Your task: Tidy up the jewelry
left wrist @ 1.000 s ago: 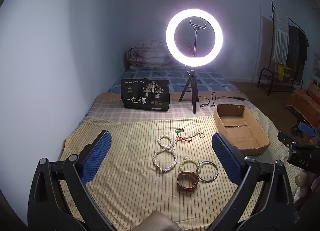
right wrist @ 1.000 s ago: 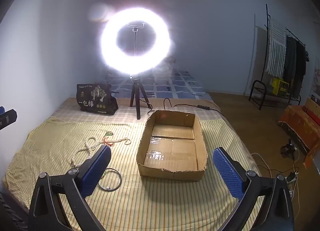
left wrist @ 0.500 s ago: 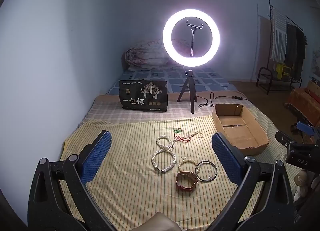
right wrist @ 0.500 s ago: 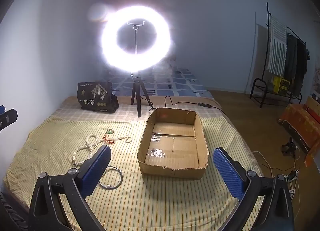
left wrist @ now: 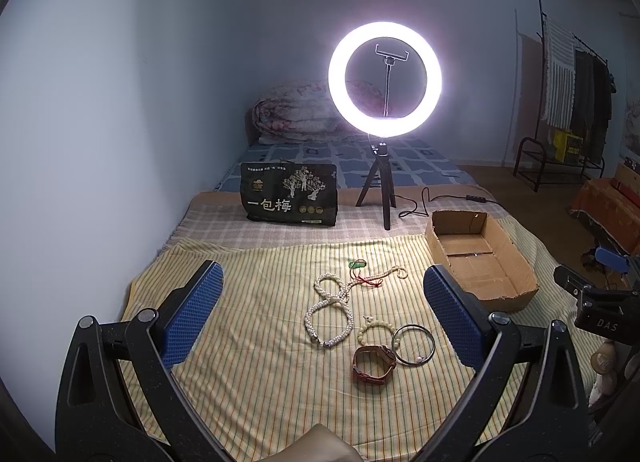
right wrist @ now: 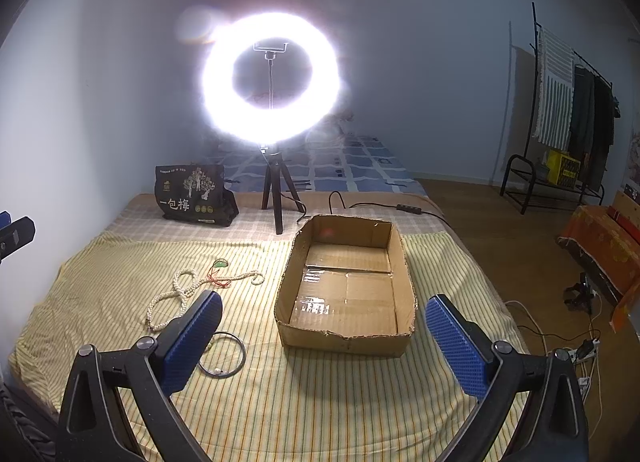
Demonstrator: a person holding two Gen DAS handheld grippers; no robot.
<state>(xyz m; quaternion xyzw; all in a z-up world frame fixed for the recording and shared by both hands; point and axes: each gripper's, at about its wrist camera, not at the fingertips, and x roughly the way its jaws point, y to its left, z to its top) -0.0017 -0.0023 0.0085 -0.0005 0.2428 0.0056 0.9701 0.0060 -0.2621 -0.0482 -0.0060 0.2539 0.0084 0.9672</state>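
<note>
Jewelry lies on the yellow striped cloth: a twisted pearl necklace, a bead strand with a green pendant on red cord, a small bead bracelet, a thin metal bangle and a brown leather watch. An empty cardboard box sits to their right. My left gripper hovers open above the jewelry. Above the box's near edge, my right gripper is open, its left finger covering part of the bangle. The pearl necklace lies left of the box.
A lit ring light on a tripod stands at the back, its cable trailing right. A black printed bag sits left of it. Bedding is against the wall; a clothes rack and floor cables are at right.
Both views have shifted only slightly; the right gripper has drifted a little back from the box. The jewelry and box have not moved, and both grippers stay open.
</note>
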